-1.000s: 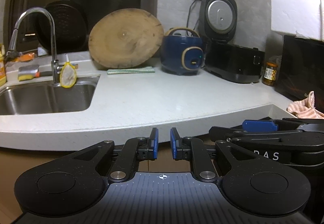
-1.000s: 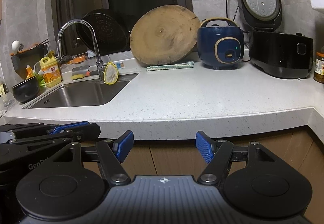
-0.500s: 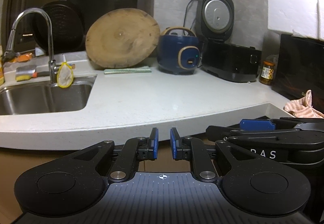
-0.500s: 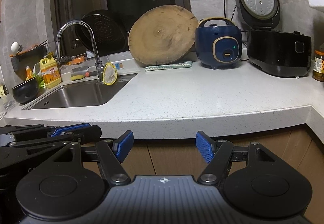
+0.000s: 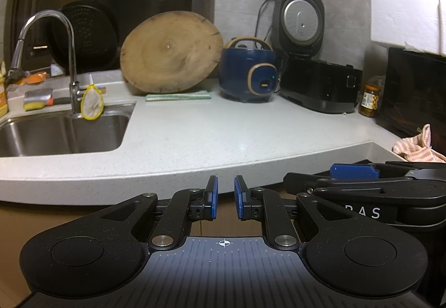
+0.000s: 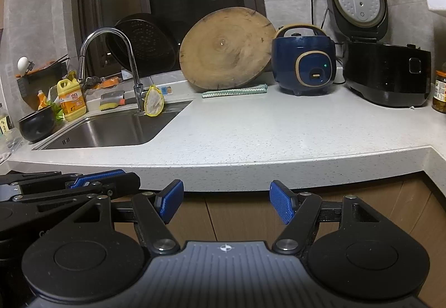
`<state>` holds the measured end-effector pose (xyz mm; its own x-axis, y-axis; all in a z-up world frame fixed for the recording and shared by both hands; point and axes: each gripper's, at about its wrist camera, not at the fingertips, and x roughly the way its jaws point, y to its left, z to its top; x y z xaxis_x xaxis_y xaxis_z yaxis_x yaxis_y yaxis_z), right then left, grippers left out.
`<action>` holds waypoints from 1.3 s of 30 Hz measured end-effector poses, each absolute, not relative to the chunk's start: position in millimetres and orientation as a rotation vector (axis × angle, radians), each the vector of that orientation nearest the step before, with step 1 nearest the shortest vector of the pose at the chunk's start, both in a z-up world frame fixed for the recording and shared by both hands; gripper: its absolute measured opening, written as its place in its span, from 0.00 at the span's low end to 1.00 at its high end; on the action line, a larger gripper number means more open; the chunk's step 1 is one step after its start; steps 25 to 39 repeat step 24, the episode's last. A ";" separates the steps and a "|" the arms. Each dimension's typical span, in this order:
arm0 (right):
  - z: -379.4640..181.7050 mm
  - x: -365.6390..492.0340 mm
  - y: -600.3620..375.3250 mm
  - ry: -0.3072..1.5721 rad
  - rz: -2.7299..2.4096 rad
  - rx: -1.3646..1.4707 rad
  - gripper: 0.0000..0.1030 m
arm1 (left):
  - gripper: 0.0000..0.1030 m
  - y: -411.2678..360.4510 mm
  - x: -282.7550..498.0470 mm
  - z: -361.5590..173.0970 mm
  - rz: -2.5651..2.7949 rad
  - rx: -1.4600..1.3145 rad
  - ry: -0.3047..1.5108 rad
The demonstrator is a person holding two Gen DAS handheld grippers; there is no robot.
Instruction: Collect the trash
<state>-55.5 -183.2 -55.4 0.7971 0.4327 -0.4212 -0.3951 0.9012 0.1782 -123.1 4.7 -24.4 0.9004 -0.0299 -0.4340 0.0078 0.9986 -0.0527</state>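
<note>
Risk noted: the countertop (image 6: 278,135) was broad and bare in front, with no obvious trash on it, so either gripper could have gone for something that was not rubbish, such as the green cloth (image 6: 234,91) under the leaning wooden board (image 6: 225,49). Likeliest trash, by my guess, was the small yellow-rimmed mesh strainer (image 6: 154,105) with pale residue, propped at the sink's (image 6: 111,132) rim beside the faucet, far from both grippers. Right gripper (image 6: 226,203) stood wide and empty; left gripper (image 5: 224,198) was nearly closed, holding nothing.
</note>
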 end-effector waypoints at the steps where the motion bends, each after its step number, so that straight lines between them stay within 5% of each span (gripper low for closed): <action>1: -55.4 -55.6 -182.8 0.472 0.445 0.082 0.67 | 0.16 4.6 -123.2 -24.4 -0.021 -0.051 0.450; 39: -57.0 -34.3 -178.1 0.487 0.411 0.092 0.68 | 0.16 19.9 -102.0 -31.4 -0.022 -0.065 0.494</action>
